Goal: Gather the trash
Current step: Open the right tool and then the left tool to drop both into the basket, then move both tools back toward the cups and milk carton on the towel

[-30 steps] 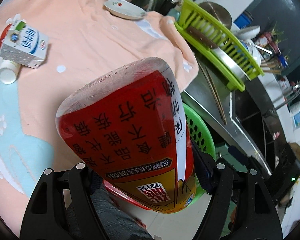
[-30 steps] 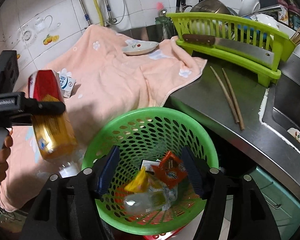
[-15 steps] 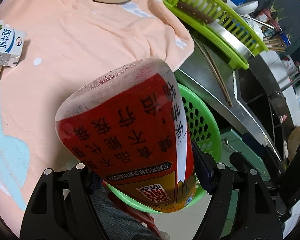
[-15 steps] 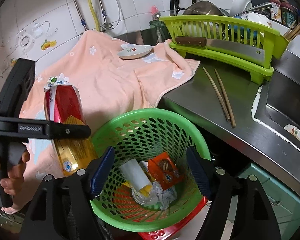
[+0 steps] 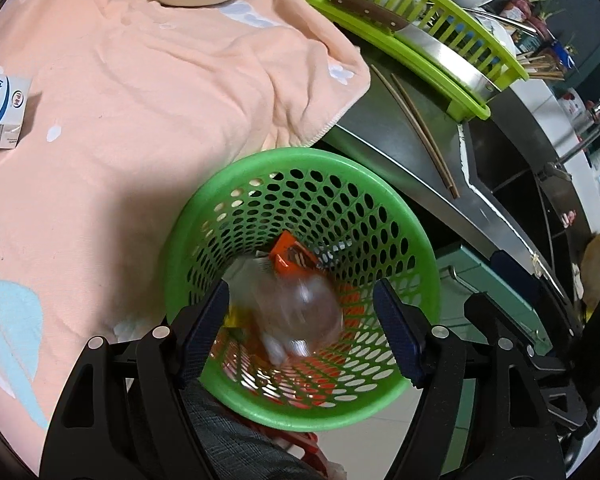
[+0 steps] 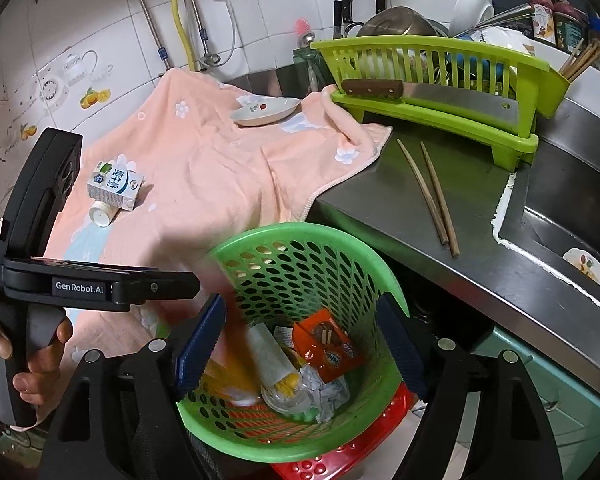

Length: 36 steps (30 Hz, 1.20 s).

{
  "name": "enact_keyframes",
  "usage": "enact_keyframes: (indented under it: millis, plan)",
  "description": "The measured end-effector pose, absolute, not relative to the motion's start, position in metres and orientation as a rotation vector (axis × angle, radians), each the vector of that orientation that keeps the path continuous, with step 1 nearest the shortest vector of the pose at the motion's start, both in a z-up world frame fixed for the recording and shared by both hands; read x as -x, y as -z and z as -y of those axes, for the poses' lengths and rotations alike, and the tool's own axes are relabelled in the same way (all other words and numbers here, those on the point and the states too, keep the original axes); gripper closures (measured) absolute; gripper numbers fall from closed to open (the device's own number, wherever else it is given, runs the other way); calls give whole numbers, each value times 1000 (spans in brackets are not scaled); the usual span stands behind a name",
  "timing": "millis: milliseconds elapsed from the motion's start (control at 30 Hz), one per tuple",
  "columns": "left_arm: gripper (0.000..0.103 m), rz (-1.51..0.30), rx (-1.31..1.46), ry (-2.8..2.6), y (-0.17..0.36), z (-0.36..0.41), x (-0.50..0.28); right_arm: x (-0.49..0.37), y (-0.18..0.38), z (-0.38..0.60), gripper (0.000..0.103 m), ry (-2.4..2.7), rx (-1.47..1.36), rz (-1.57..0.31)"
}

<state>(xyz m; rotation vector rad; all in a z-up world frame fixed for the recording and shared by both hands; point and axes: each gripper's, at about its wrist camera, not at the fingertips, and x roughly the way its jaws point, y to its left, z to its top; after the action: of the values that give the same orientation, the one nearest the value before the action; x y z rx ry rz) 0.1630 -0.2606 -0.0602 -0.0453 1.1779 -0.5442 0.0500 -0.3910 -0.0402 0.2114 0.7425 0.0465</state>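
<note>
A green perforated basket stands below the counter edge, with both grippers over it. My left gripper is open and holds nothing. Under it a red-and-yellow drink bottle shows as a blur inside the basket. My right gripper has its jaws opening, with nothing between them. In the basket lie an orange snack wrapper, a white tube and crumpled wrappers. A milk carton and a small white bottle rest on the peach towel.
A hand grips the left gripper's handle at the left. A plate sits on the towel's far end. Chopsticks lie on the steel counter, by a green dish rack holding a cleaver. The sink is at the right.
The left gripper moved over the basket and let go of the red bottle, which now drops into it. The right jaws have widened.
</note>
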Motion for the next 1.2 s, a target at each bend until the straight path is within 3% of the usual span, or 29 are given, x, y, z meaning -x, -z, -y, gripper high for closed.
enact_keyframes:
  millis: [633,1200]
  plan:
    - [29,-1144,62,508,53,232,-168,-61,35,375,21,-82,-187,-741]
    - [26,-1038,133,344,26,118,-183,-108,30,321,15,-226,-129,-743]
